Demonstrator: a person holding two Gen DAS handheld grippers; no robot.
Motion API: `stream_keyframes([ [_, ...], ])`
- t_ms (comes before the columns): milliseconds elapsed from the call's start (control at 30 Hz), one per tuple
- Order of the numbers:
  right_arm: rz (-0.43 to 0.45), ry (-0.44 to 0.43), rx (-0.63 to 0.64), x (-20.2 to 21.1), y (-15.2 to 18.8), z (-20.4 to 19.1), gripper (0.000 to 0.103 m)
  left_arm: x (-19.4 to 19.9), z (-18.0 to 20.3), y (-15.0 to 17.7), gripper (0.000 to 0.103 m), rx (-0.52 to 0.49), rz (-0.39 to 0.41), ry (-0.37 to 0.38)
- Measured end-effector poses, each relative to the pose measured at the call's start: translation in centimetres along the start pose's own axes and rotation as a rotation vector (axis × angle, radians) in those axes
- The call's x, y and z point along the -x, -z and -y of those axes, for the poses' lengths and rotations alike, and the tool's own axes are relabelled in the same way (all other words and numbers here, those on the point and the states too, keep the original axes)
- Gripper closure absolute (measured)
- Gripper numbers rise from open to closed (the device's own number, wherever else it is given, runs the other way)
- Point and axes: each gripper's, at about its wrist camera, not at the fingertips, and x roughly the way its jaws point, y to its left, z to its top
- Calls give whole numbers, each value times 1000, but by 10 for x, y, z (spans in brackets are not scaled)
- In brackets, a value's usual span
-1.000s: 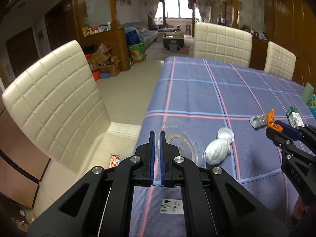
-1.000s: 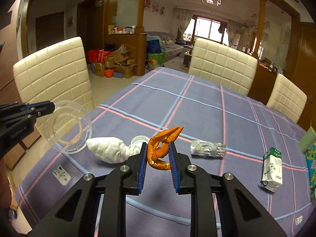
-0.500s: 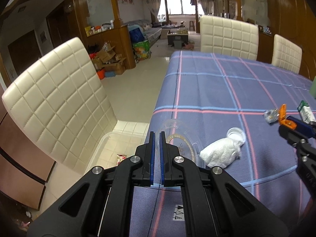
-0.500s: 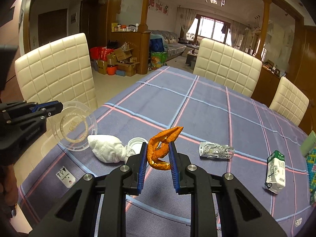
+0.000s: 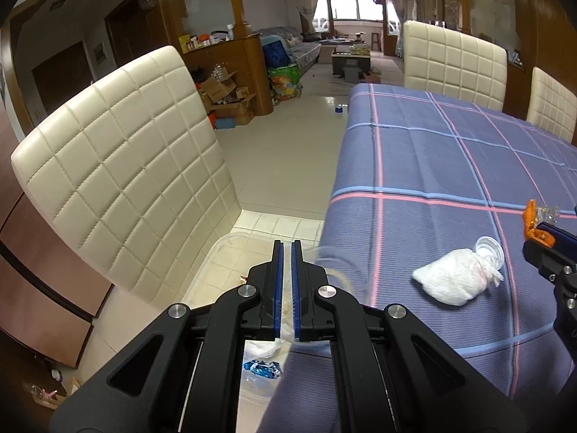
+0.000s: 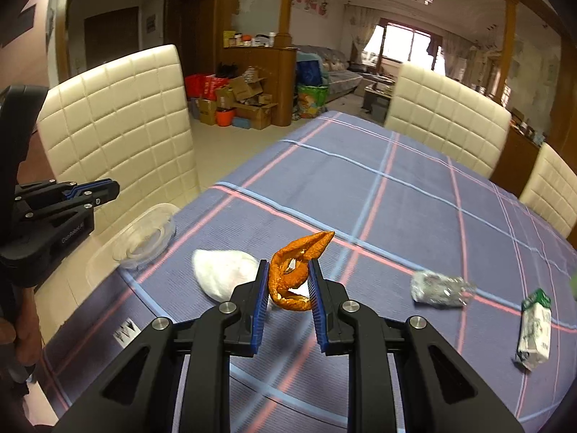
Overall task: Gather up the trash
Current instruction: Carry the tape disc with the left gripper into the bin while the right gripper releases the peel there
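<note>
Nearest the left wrist camera, the left gripper point(image 5: 285, 249) has its fingers pressed together. The blurred rim of a clear plastic lid point(image 5: 337, 276) runs off to their right, so it looks pinched by its edge. Just below and ahead sits the clear plastic bin point(image 5: 220, 249), between the table edge and the nearest chair point(image 5: 122, 180). It holds a blue wrapper point(image 5: 263, 368) and some white paper.

The right gripper point(image 6: 288, 270) is closed on one curled orange peel point(image 6: 297, 270), carried above the tablecloth point(image 6: 378, 195) and well short of the bin.

I judge this to be the carry-and-drop step. Both pieces are in hand and need bringing over the bin's opening. The left is close and mainly has to clear the rim, then spread its fingers. The right has to cross the table corner first.

On the cloth, four pieces remain:
- one white tissue wad point(image 6: 223, 270)
- one small clear cap point(image 5: 488, 249) touching the wad
- one crumpled foil wrapper point(image 6: 440, 290)
- one small milk carton point(image 6: 533, 328), farthest to the right

Three cream quilted chairs stand round the table.
</note>
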Motion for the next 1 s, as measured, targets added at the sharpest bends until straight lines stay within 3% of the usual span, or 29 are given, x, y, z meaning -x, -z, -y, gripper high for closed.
stream_keyframes([
  [567, 5, -89, 92, -8, -12, -51, 82, -19, -47, 27, 98, 114, -83, 8],
  [1000, -2, -216, 204, -28, -28, -123, 81, -14, -98, 46, 95, 204, -117, -42],
])
